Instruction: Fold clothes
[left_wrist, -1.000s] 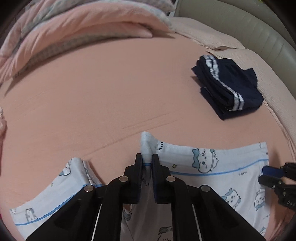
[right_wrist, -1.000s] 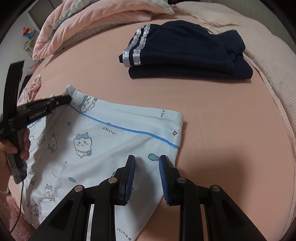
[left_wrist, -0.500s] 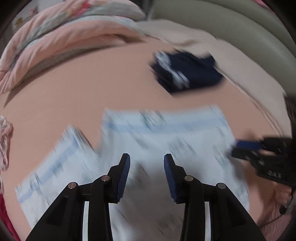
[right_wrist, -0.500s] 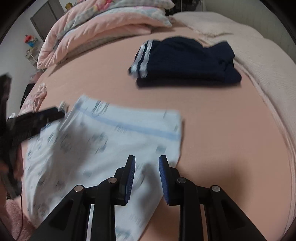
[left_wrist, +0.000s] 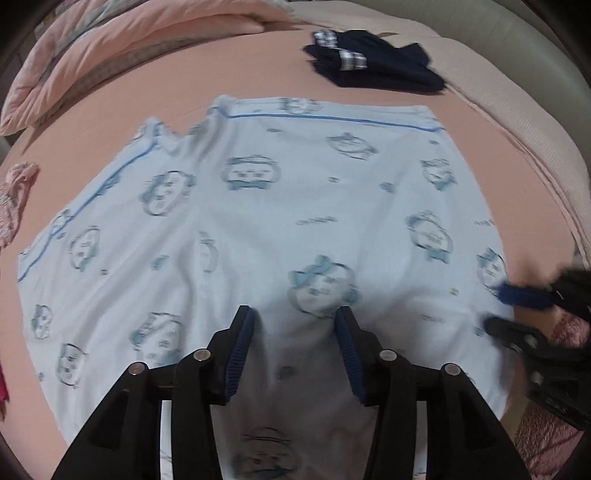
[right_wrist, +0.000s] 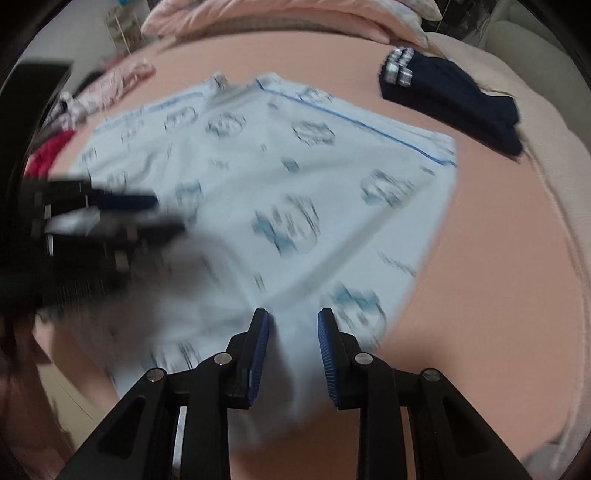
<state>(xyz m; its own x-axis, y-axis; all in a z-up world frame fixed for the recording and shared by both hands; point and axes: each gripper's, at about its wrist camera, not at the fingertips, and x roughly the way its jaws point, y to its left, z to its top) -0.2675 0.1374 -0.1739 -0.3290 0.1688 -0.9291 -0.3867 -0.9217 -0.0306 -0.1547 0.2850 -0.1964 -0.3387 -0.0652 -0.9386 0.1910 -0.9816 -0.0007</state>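
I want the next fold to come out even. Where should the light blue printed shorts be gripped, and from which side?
Probably the near edge of the light blue printed shorts, one claw at each end, coming from above: they lie spread flat, blue-piped hems at the far side, and both claws already hover open there.

Motion blur smears the pale blue garment's (right_wrist: 280, 192) cartoon prints.

Pale-blue cartoon-print shorts (left_wrist: 280, 221) lie spread flat — navy garment (left_wrist: 376, 66) folded beyond.
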